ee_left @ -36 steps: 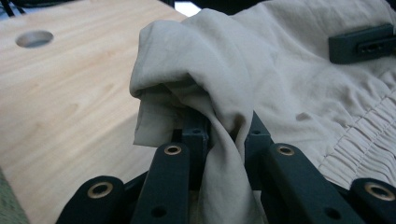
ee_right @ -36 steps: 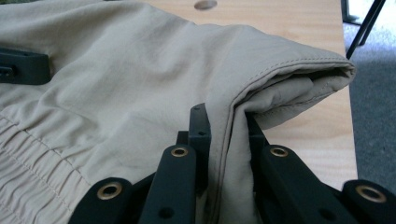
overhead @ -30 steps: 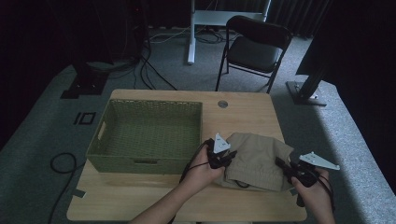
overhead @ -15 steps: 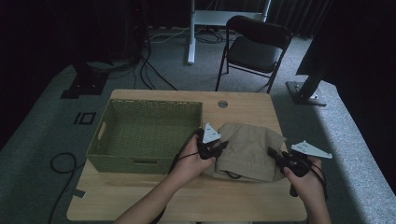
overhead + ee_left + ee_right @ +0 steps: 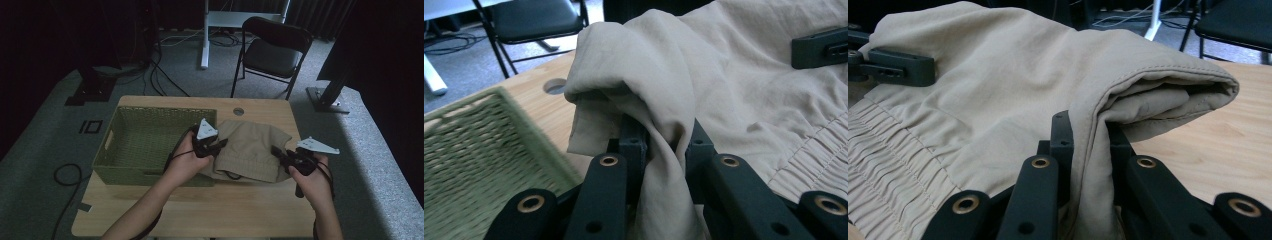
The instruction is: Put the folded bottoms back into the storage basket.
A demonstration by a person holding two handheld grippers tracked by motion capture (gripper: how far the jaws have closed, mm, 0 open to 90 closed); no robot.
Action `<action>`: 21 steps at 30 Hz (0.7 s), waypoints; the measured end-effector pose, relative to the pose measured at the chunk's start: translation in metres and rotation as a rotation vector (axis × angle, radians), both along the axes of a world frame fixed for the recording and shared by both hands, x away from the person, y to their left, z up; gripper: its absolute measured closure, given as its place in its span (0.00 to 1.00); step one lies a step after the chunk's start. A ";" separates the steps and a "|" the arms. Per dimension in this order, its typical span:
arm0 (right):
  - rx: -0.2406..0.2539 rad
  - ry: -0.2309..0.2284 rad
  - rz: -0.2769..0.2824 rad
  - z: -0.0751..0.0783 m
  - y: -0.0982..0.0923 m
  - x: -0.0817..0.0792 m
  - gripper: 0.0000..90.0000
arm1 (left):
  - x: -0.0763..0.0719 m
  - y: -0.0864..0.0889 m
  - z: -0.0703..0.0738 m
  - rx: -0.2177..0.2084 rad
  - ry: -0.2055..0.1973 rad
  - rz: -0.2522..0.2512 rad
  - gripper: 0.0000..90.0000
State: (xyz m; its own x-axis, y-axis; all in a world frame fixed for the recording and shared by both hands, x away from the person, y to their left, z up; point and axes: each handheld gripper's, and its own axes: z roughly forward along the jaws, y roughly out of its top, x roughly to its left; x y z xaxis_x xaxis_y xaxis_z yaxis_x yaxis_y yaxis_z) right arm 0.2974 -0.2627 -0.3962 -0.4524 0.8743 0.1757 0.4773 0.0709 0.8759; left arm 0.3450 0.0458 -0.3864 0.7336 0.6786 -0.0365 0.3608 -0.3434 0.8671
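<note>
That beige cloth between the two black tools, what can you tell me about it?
The cloth is a folded beige garment of thin woven fabric, with a gathered elastic band along one edge and stitched seams. It lies bunched on the wooden table, just right of the green basket. The left gripper is shut on a fold at its left edge, the right gripper on a fold at its right edge, and the fabric drapes between them, partly raised.

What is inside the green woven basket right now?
The green woven basket shows only its bare woven floor. The left gripper and its hand cover the near right corner, so anything there is hidden.
</note>
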 end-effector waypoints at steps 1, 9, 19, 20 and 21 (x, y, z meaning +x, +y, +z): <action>0.002 -0.004 0.004 0.001 0.004 0.002 0.90 | 0.001 0.004 0.001 -0.001 0.000 0.007 0.87; 0.014 -0.017 0.037 0.011 0.031 0.019 0.90 | 0.008 0.033 0.007 -0.022 -0.014 0.065 0.87; 0.011 -0.030 0.065 0.018 0.068 0.032 0.90 | 0.013 0.068 0.011 -0.027 -0.033 0.120 0.87; 0.013 -0.034 0.066 0.018 0.071 0.034 0.90 | 0.013 0.072 0.012 -0.024 -0.039 0.126 0.87; 0.011 -0.036 0.070 0.018 0.075 0.035 0.90 | 0.014 0.075 0.012 -0.024 -0.037 0.131 0.87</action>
State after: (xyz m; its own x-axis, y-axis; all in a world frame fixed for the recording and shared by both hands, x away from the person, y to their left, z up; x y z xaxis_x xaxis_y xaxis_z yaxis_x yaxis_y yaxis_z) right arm 0.3327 -0.1878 -0.3778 -0.5184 0.8385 0.1677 0.4394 0.0930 0.8935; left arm 0.3585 0.1207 -0.3745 0.6397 0.7681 -0.0283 0.3686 -0.2742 0.8882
